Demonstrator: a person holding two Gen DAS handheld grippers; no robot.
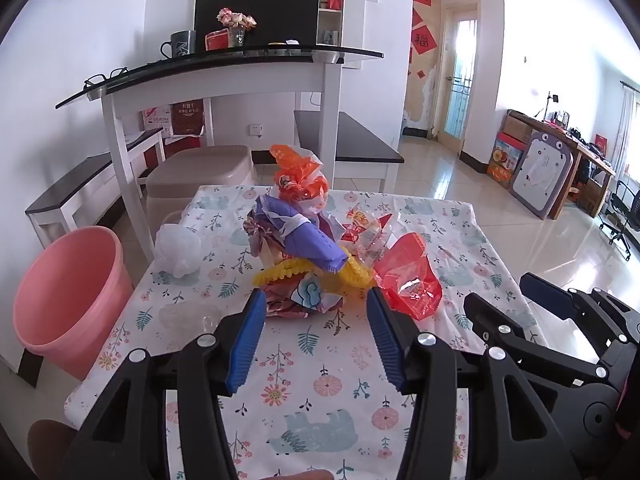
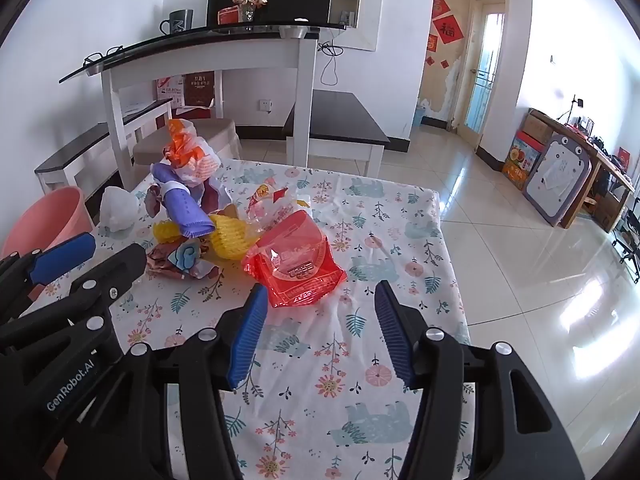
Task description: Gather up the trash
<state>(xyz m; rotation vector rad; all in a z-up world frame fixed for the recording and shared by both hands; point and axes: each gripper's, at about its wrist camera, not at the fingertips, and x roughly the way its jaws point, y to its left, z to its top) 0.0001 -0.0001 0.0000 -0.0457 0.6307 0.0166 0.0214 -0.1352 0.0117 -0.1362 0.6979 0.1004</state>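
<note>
A heap of trash lies on the flower-print tablecloth (image 1: 316, 364): a purple wrapper (image 1: 304, 236), yellow foam netting (image 1: 292, 274), an orange-and-white bag (image 1: 300, 176) on top, a crumpled printed wrapper (image 1: 304, 296) in front, and a red see-through pouch (image 1: 412, 276) on the right. A white plastic bag (image 1: 178, 250) sits to the left. My left gripper (image 1: 316, 300) is open, just short of the crumpled wrapper, with nothing between its fingers. My right gripper (image 2: 320, 294) is open, its tips just before the red pouch (image 2: 298, 264). A pink bucket (image 1: 66, 300) stands on the floor left of the table.
Behind the table stand a white console with a glass top (image 1: 224, 68), dark benches (image 1: 344, 140) and a beige lidded bin (image 1: 200, 172). Open tiled floor (image 2: 520, 260) lies to the right. In the left wrist view my right gripper (image 1: 520, 304) shows at the lower right.
</note>
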